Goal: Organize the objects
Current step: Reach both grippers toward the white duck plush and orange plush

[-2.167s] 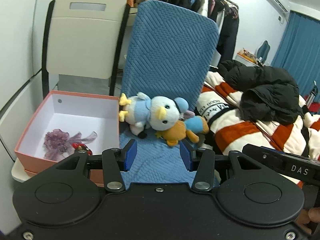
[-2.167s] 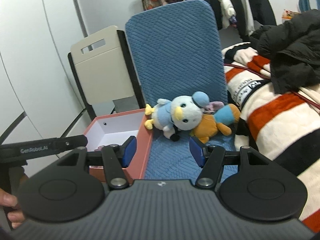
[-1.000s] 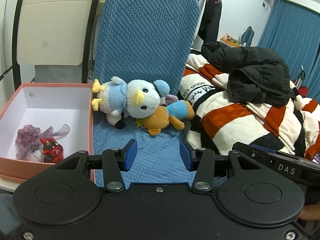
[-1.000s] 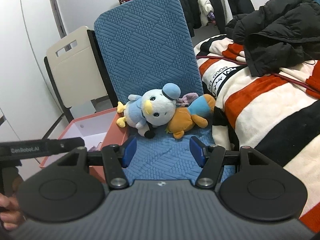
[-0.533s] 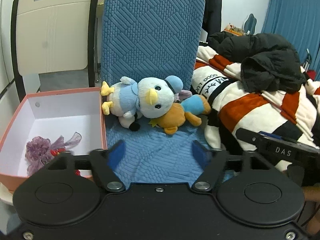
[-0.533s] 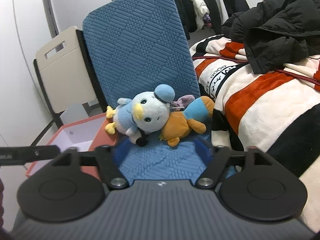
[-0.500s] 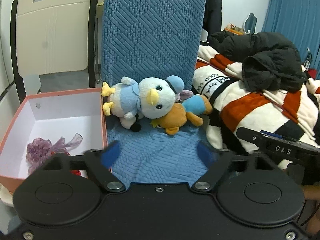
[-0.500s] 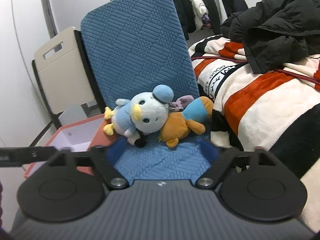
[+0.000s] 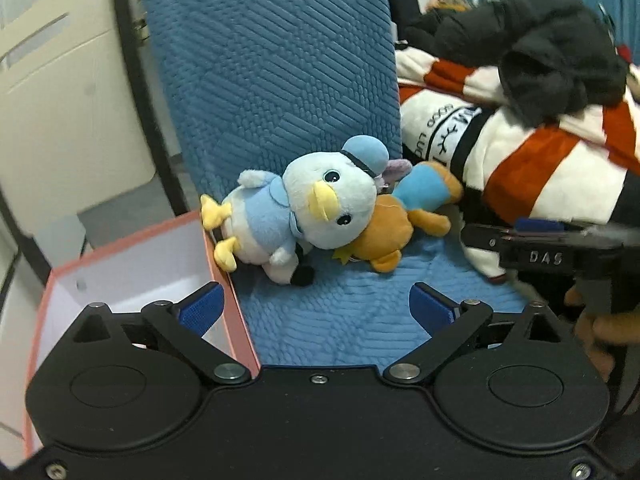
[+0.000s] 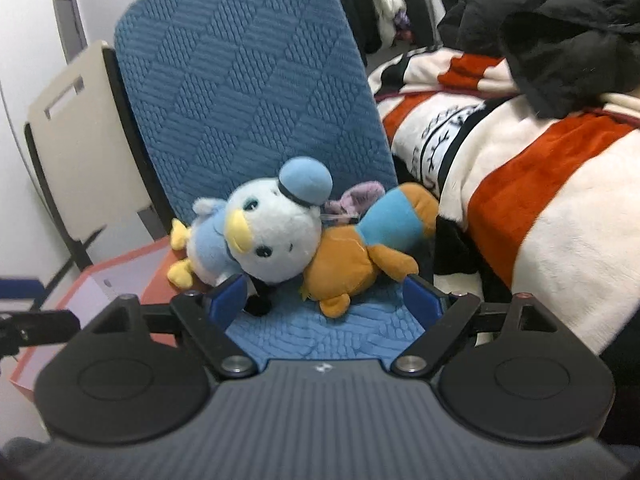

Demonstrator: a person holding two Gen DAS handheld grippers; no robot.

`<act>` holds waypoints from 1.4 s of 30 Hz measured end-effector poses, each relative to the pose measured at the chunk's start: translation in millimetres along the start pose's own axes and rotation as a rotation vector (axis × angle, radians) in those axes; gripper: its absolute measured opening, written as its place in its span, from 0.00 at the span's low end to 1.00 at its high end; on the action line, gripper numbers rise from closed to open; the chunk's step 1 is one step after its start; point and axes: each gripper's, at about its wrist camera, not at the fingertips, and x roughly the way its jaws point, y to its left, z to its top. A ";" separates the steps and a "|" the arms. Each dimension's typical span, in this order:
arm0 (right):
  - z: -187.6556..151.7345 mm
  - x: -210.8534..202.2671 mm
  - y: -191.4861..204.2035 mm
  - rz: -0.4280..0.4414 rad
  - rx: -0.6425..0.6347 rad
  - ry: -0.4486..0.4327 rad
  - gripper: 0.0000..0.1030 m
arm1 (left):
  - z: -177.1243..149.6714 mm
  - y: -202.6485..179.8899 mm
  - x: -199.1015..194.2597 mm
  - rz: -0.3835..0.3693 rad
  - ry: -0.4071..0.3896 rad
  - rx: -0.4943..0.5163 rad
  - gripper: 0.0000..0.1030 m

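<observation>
A pale blue duck plush (image 9: 320, 208) with a yellow beak, yellow feet and a small blue cap lies on its side on the seat of the blue quilted chair (image 9: 272, 64), its head resting on an orange plush (image 9: 384, 240) with a light blue middle. A bit of mauve fabric (image 10: 360, 196) pokes out behind the two, against the backrest.

The duck's feet touch the wall of the pink box (image 9: 236, 312) that stands just beside the seat on my left. On the other side, the striped blanket (image 9: 540, 168) crowds the seat edge, with a black jacket (image 9: 552, 52) heaped on it. Bare blue seat lies in front of the toys.

My left gripper (image 9: 316, 312) hangs over that bare seat with jaws spread wide and nothing between them, its left finger over the box's rim. My right gripper (image 10: 326, 300) sits closer, jaws wide and holding nothing, the left fingertip (image 10: 228, 296) just in front of the duck's body and the orange plush's foot between the fingers.

The left view looks into the box's white interior and catches my right tool's black bar marked DAS (image 9: 548, 256). The right view shows the mauve fabric more clearly and a beige chair (image 10: 80, 128) behind.
</observation>
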 end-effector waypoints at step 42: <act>80.0 224.2 -22.0 0.034 -0.352 0.176 0.75 | 55.9 17.8 241.5 0.025 0.203 0.598 0.96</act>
